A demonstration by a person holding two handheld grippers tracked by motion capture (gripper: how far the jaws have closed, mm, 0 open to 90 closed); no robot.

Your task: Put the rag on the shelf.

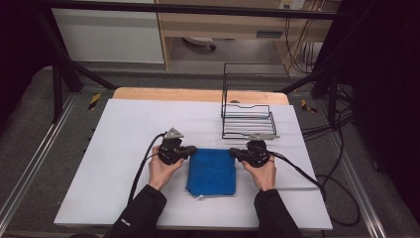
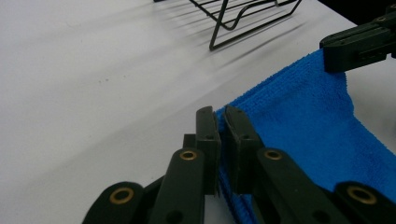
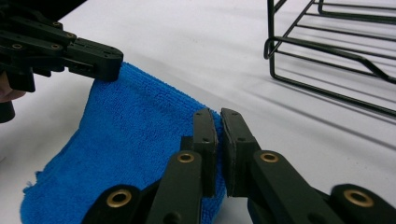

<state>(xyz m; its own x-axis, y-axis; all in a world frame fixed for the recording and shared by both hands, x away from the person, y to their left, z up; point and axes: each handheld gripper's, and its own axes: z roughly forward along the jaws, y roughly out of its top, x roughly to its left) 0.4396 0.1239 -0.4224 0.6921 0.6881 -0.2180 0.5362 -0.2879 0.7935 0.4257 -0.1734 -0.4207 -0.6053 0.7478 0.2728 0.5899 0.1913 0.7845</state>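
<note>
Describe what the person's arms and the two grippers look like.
Both forearms wear black sleeves; the left sleeve carries a small white mark. The left gripper and right gripper are black, each topped by a grey three-cornered plate, trailing a black cable. Brass-coloured rivets dot the jaws' arms.

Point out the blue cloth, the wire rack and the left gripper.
blue cloth [image 1: 212, 171], high view, middle of its top face
wire rack [image 1: 247, 135], high view, front bottom rail
left gripper [image 2: 221, 122], left gripper view, between its fingertips on the cloth corner

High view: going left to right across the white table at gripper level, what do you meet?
Left gripper shut on the towel's far-left corner → blue towel → right gripper shut on its far-right corner. The black wire rack stands farther back.
</note>
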